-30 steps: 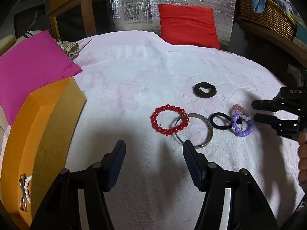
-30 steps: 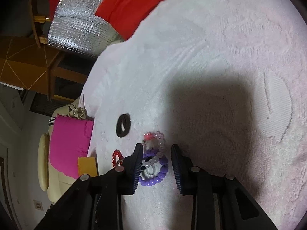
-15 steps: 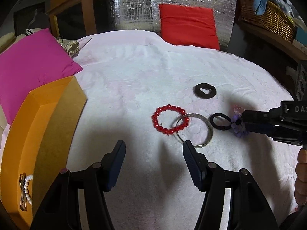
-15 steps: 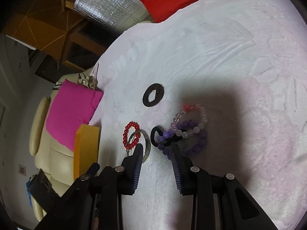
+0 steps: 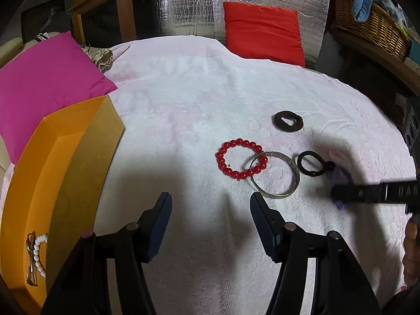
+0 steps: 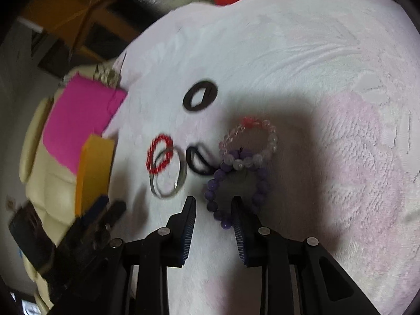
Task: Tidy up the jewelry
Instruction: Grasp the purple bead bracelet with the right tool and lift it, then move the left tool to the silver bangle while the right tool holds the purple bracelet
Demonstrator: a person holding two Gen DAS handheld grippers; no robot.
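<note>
A red bead bracelet (image 5: 240,158) overlaps a silver bangle (image 5: 275,174) on the pink-white towel (image 5: 183,110). A black hair tie (image 5: 312,163) lies to their right and a flat black ring (image 5: 288,121) further back. A purple bead bracelet (image 6: 236,183) and a clear-pink bead bracelet (image 6: 249,139) lie just ahead of my right gripper (image 6: 214,199), which is open with the purple beads' near edge between its fingertips. My left gripper (image 5: 210,202) is open and empty, just in front of the bangle. An orange box (image 5: 47,173) at left holds a white bead bracelet (image 5: 38,252).
A magenta cushion (image 5: 50,78) lies at the back left and a red cushion (image 5: 262,36) at the back. A wicker basket (image 5: 372,26) stands on a shelf at the right. A silver foil sheet (image 5: 236,5) hangs behind.
My right gripper has swung round and come low over the purple and clear bracelets, hiding most of them in the left wrist view. My left gripper has stayed put.
</note>
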